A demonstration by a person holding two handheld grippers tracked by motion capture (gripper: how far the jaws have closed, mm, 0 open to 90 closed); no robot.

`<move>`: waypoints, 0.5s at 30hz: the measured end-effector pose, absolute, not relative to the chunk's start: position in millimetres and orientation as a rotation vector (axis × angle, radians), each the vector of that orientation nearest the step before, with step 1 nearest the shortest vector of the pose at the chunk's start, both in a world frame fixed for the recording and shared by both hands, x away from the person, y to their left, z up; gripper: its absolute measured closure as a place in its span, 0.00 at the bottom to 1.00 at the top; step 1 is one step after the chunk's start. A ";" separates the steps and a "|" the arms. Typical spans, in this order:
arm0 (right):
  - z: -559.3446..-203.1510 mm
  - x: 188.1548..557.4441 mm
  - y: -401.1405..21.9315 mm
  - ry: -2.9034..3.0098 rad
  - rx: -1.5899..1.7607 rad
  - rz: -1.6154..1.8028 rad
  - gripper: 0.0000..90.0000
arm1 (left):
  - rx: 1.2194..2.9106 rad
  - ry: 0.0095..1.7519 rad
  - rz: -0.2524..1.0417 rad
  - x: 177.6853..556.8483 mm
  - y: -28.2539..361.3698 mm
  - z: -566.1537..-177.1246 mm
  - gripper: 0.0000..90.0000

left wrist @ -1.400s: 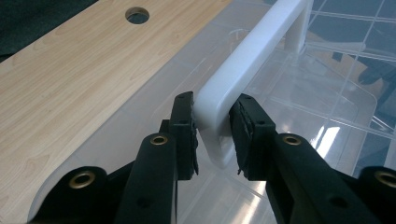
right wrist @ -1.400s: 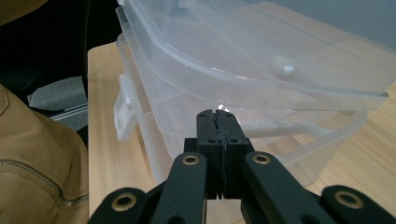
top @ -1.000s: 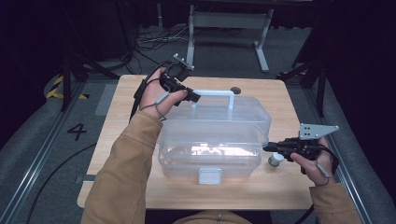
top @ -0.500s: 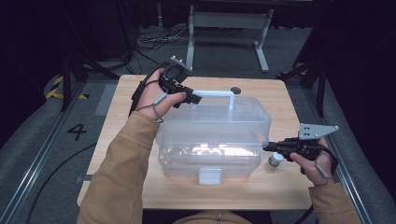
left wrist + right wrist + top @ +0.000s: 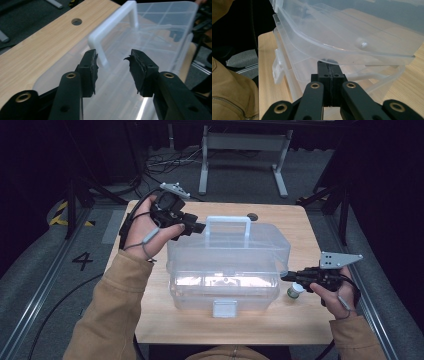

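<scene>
Tan jacket sleeves (image 5: 112, 315), black left gripper (image 5: 113, 65), brass-ringed screw holes, grey three-cornered plates

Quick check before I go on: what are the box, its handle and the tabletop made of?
The box looks like clear, glossy plastic: the inner dividers and the table show through its walls. Its handle seems to be a milkier white plastic, smooth and only half see-through. The tabletop shows pale wood grain with a flat matte finish; whether solid wood or a laminate, I cannot tell.

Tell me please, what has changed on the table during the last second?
Almost nothing. The left gripper stays open beside the white handle of the clear box. The right gripper stays shut at the box's right end, under the lid's edge. The small jar has not moved.
</scene>
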State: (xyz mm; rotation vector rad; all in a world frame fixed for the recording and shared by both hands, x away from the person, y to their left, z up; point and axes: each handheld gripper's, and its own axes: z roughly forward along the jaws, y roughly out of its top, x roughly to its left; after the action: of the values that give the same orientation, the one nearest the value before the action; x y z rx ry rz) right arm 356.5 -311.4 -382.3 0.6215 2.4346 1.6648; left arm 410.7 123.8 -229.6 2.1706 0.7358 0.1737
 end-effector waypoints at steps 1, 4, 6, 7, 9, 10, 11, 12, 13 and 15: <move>-382.0 356.4 -311.3 2.431 0.625 1.666 1.00 | 2.164 0.721 0.160 407.7 126.2 -229.8 0.67; -381.3 356.4 -311.2 2.426 0.628 1.665 1.00 | 2.160 0.707 0.155 400.3 130.9 -230.3 0.73; -380.3 356.7 -311.1 2.418 0.632 1.668 1.00 | 2.155 0.701 0.164 393.8 134.4 -230.7 0.78; -379.6 356.8 -311.0 2.415 0.635 1.667 1.00 | 2.143 0.698 0.162 389.0 136.8 -231.5 0.78; -378.1 357.3 -310.6 2.408 0.634 1.675 1.00 | 2.137 0.689 0.158 384.0 139.4 -232.6 0.80; -377.4 357.5 -310.3 2.404 0.635 1.677 1.00 | 2.135 0.687 0.158 382.0 140.5 -233.0 0.81; -376.9 357.6 -310.2 2.402 0.636 1.677 1.00 | 2.129 0.684 0.159 378.4 142.2 -233.6 0.82; -376.1 358.1 -309.9 2.398 0.639 1.680 1.00 | 2.129 0.682 0.158 376.4 143.3 -233.7 0.82; -375.5 358.4 -309.8 2.396 0.641 1.679 1.00 | 2.123 0.673 0.153 373.4 145.1 -233.8 0.82; -373.5 359.3 -309.7 2.383 0.646 1.684 1.00 | 2.110 0.658 0.153 368.0 147.9 -234.5 0.83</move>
State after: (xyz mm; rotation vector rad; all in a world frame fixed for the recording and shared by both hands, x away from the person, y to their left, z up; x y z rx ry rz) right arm 359.3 -309.7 -373.5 0.6458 2.3831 1.6840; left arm 368.0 147.9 -234.5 2.1100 0.6584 0.1530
